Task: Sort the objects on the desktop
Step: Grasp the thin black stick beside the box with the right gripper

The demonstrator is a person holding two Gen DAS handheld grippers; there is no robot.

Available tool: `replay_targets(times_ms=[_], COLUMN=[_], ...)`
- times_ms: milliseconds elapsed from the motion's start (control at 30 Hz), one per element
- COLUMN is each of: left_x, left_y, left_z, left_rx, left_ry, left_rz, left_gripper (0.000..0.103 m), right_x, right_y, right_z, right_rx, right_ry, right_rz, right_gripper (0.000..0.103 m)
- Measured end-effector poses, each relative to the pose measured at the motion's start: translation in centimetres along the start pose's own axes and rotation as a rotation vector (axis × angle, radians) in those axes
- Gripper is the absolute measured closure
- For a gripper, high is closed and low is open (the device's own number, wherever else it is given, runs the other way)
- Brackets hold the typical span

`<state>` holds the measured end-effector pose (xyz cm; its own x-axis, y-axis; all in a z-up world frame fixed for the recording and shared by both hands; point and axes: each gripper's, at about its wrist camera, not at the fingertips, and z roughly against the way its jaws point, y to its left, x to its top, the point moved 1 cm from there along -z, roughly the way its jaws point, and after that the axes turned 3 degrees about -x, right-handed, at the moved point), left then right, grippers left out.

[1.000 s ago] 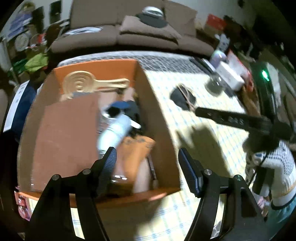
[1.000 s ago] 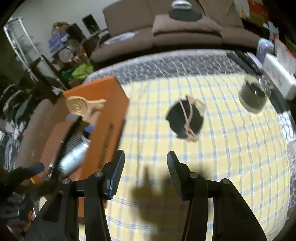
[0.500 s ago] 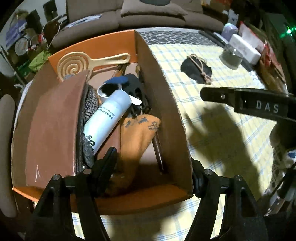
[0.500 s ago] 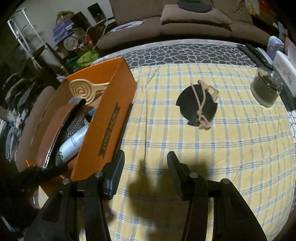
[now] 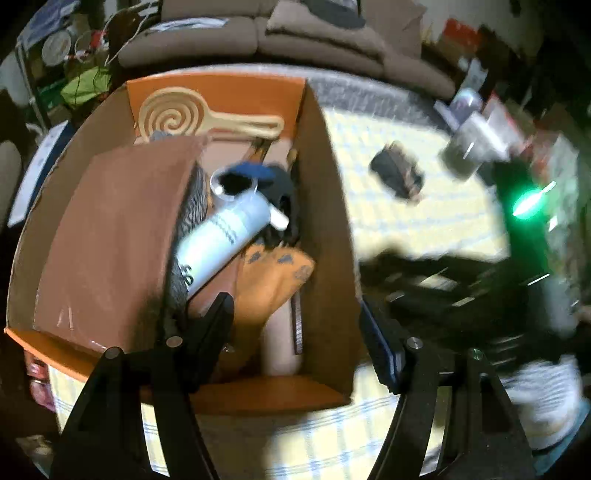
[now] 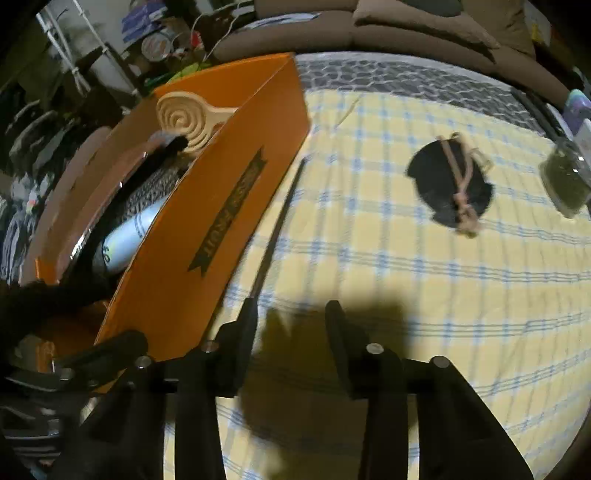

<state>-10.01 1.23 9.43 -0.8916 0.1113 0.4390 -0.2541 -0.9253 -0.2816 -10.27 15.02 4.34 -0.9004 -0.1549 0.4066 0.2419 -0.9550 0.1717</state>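
Box: an orange cardboard box (image 5: 325, 236) is seen on the worktop's left part, open-topped, already holding a spiral-headed paddle (image 5: 173, 114), a pale tube (image 5: 221, 240), an orange cloth (image 5: 273, 280) and a brown flat sheet (image 5: 110, 236).
Remaining item: a black disc with a tan cord (image 6: 452, 184) is seen lying flat on the cloth, well apart from the box, near a small jar (image 6: 567, 181) with dark contents.
Left tongs: the left tongs (image 5: 295, 332) are held wide and empty, one finger over the box interior, the other outside its right wall.
Right tongs: the right tongs (image 6: 291, 332) are parted and empty, low over the cloth, just beside the box's lettered side.
Handling, disc: judged light and thin; a flat edge is hard to pinch off cloth, so the raised cord looks the better hold. The cord is soft and may slip or stretch.
Handling, jar: judged rigid, possibly glass, so breakable; best taken across its sides.
Surface: a yellow cloth with blue checks (image 6: 406, 280) covers the worktop; it may bunch under a scraping finger.
Room: dim, cluttered; a brown sofa (image 6: 369, 26) stands behind. The left view is blurred.
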Motion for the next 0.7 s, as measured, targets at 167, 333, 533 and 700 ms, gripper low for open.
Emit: replay_targets(times_ms=[167,333,533,700], left_x=[1.0,1.4,1.3,1.2], left_y=[2.4,5.5,5.3,4.0], left_z=[4.1,4.5,4.4,4.3], left_rx=[-0.061,-0.07,-0.09,-0.107], left_ry=[-0.117,-0.124,-0.12,-0.114], left_rz=[0.094,0.184,0.191,0.17], left_gripper=[0.038,0.038,0.038,0.038], right_x=[-0.2,-0.6,-1.0,-1.3], right_y=[1.0,2.3,3.4,2.6], right_z=[-1.2,-2.5,-2.8,-2.2], right_rx=[0.004,-0.034,-0.124,-0.138], right_ry=[0.008,0.017,-0.003,0.002], right_rz=[-0.005,0.03,0.103,0.12], right_gripper=[0.072,0.076,0.087,0.096])
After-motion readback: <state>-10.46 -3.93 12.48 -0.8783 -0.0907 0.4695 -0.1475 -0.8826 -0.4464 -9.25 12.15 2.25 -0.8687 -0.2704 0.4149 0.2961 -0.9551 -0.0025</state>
